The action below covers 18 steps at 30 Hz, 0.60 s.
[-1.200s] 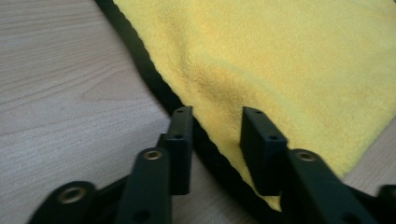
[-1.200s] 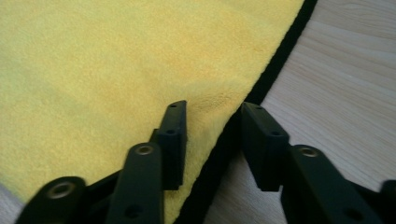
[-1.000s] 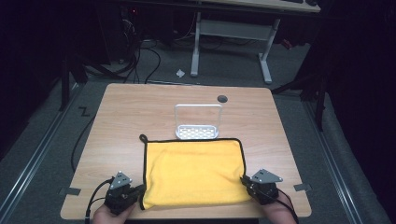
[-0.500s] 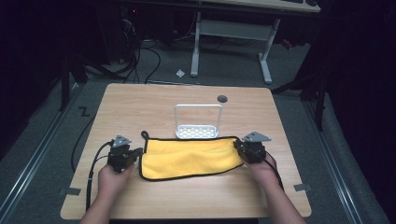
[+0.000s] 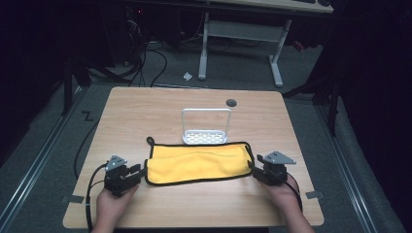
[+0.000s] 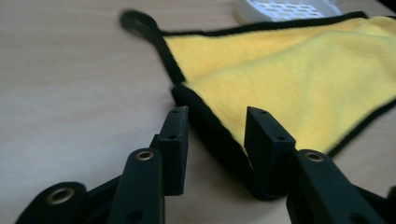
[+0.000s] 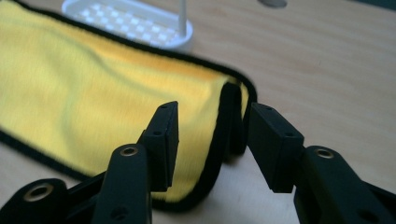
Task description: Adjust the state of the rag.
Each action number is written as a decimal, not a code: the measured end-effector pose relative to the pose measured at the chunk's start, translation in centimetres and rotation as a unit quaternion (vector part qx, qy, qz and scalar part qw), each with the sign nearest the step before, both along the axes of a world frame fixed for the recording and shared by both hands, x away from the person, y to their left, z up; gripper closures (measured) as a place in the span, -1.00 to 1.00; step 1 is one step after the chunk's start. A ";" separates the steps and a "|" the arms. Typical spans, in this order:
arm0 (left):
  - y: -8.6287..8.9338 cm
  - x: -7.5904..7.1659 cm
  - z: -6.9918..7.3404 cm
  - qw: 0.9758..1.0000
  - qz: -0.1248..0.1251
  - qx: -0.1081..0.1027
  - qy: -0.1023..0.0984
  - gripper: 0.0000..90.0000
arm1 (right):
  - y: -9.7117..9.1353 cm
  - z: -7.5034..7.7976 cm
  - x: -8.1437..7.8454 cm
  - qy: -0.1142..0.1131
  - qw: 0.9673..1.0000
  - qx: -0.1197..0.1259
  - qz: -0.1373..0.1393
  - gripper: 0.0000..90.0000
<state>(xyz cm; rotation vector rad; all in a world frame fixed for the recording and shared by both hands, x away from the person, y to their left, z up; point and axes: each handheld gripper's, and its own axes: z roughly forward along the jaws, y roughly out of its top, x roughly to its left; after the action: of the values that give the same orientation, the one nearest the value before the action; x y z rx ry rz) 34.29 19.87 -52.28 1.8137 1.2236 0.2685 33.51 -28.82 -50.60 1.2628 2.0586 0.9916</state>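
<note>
Altogether one yellow cloth (image 5: 197, 164), two hand-held grippers (image 5: 130, 174).

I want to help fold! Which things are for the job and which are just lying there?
For the job: yellow cloth, folded in half; left gripper and right gripper, jaws just opened, letting go.

Just lying there: white rack, dark round spot on the table.

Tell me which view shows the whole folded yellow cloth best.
The high view: the cloth lies there whole, folded into a long strip in front of the white rack. The left gripper view shows one end with its black hem and hanging loop; the right gripper view shows the other folded end.
</note>
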 end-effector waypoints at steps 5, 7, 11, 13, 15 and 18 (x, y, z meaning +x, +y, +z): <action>-1.1 -0.6 -0.8 1.000 -0.016 0.010 0.021 0.44 | 0.2 -1.3 -0.3 0.025 0.999 -0.021 0.005 0.25; -1.2 -0.3 -1.0 0.999 -0.014 0.006 0.029 0.68 | 0.4 -1.7 0.0 0.031 0.999 -0.028 0.000 0.53; -1.4 -0.5 -1.0 0.999 -0.019 0.017 0.033 0.87 | 0.3 -1.4 -0.4 0.021 0.999 -0.033 -0.001 0.83; -1.4 -0.8 -1.0 0.999 -0.022 0.021 0.033 0.88 | 0.3 -1.2 -0.9 0.017 0.999 -0.038 0.000 0.86; -1.4 -1.1 -0.9 0.999 -0.021 0.025 0.032 0.89 | 0.3 -1.2 -1.5 0.017 0.999 -0.039 0.000 0.88; -1.4 -2.1 -0.6 0.999 -0.025 0.033 0.028 0.89 | 0.3 -1.3 -2.5 0.017 0.999 -0.050 0.004 0.88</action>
<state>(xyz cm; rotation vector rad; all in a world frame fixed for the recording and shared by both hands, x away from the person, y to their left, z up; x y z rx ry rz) 32.23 18.46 -52.86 1.9167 1.2190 0.2327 31.01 -28.55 -51.91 1.2287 2.1124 0.8641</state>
